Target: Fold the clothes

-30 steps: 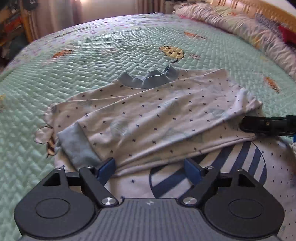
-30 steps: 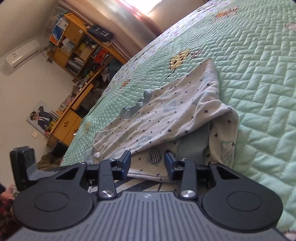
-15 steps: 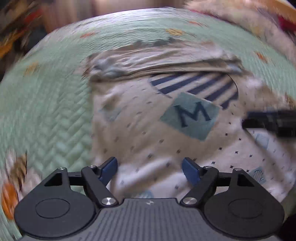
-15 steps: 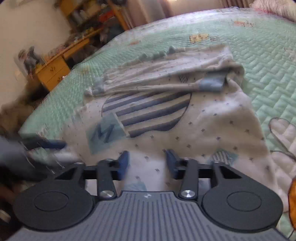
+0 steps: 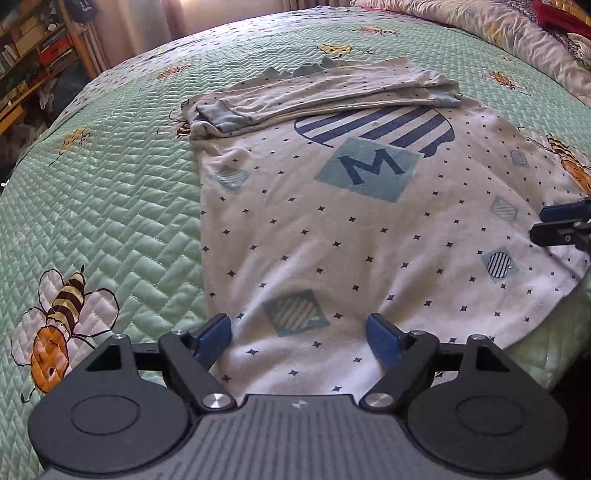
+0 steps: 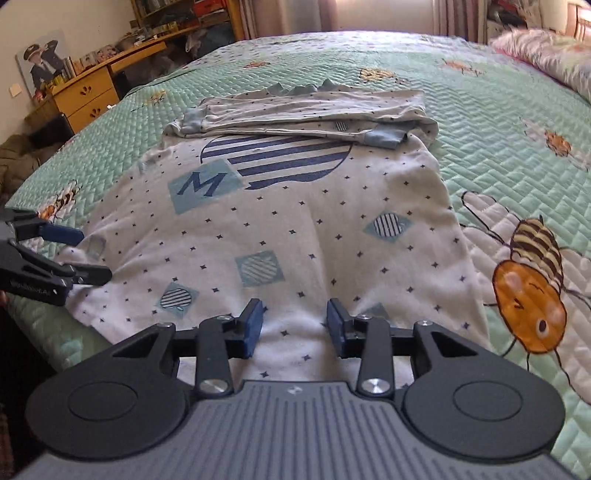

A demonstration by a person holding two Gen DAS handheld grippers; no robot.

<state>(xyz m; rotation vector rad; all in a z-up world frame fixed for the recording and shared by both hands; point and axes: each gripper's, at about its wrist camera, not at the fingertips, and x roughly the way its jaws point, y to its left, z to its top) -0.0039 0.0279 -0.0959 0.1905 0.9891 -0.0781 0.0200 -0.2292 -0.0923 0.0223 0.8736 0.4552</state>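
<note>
Shirt (image 5: 332, 236) lies flat on the quilt (image 5: 110, 206), sleeves (image 5: 325, 92) folded across its far end, hem near me. My left gripper (image 5: 299, 334) over the hem's left corner, jaws opening, empty. Right gripper (image 6: 294, 325) over the right part, part-open, empty.

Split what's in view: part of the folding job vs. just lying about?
Job:
- shirt, sleeves already folded across its top
- left gripper, jaws opening, nothing held
- right gripper, open over the hem

Lying about:
- bee-print quilt
- pillows
- wooden desk
- bookshelf
</note>
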